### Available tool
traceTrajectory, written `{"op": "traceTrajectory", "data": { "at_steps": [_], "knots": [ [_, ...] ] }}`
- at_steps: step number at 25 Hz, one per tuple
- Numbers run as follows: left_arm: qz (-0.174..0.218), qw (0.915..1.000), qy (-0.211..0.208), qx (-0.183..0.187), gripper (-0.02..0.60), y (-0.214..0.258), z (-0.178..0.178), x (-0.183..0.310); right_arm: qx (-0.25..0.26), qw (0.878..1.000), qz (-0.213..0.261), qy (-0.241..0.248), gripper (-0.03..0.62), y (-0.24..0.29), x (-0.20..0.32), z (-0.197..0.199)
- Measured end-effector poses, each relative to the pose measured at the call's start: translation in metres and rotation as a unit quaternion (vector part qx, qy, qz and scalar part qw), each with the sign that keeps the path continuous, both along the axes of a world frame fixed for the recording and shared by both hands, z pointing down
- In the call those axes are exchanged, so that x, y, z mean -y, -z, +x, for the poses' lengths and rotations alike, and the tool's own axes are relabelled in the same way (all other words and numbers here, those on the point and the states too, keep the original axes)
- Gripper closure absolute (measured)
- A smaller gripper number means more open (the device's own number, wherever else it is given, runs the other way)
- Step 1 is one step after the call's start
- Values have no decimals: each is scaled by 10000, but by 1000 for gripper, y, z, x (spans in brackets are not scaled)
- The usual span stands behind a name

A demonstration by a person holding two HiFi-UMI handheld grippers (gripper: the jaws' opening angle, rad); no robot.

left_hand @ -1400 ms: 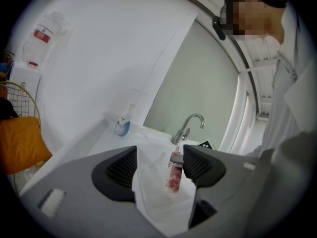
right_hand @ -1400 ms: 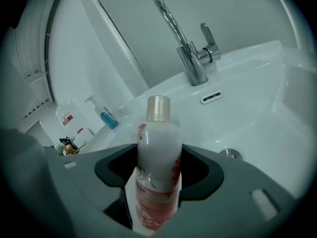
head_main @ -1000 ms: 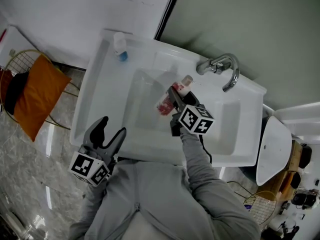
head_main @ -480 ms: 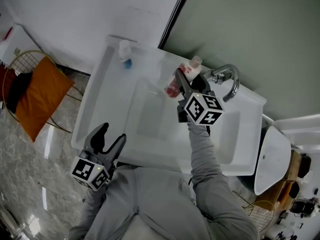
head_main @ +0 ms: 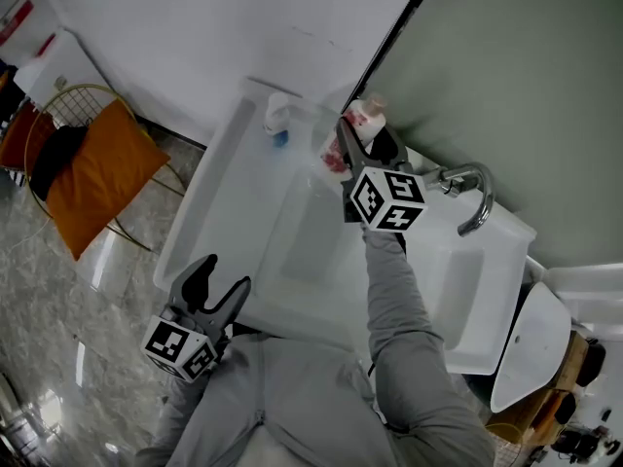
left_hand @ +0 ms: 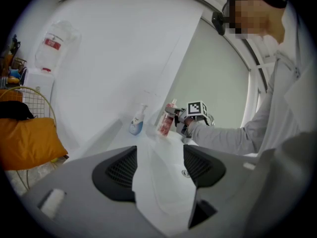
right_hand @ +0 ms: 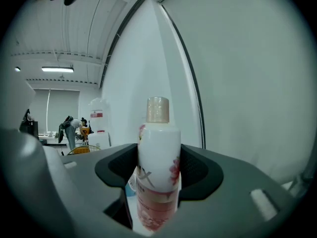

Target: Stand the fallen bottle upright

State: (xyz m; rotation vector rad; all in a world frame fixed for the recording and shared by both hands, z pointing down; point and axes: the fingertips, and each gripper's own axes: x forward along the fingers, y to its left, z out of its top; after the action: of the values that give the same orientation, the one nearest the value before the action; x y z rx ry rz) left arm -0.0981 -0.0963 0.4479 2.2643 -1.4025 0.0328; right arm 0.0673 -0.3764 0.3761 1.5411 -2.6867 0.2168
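Here the fingers of the right gripper (head_main: 365,140) pinch the smooth white-and-pink bottle (right_hand: 157,148), nearly upright, over the glossy sink (head_main: 226,202) ledge, between a soap dispenser (head_main: 278,125) and a curved chrome faucet (head_main: 469,197). The left gripper (left_hand: 158,165) has its fingers spread, empty.

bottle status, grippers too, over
Right gripper shut on bottle, near upright over sink ledge. Left gripper open, empty. Soap pump close beside, apart.

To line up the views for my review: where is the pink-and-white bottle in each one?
Head view: bottle top centre, held by the right gripper.
Left gripper view: centre, small.
Right gripper view: centre, between its fingers.
Shared landmark: white-green wall seam behind it.
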Motion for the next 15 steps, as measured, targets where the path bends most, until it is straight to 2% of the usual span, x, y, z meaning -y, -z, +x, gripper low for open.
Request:
{"op": "traceTrajectory", "data": {
  "at_steps": [8, 15],
  "knots": [
    [-147, 9989, 416, 131, 252, -2, -26, -6, -130, 9998, 17, 144, 338, -31, 31, -46],
    [-169, 9983, 548, 137, 252, 0, -36, -5, -375, 9985, 350, 201, 338, -40, 43, -66]
  ]
}}
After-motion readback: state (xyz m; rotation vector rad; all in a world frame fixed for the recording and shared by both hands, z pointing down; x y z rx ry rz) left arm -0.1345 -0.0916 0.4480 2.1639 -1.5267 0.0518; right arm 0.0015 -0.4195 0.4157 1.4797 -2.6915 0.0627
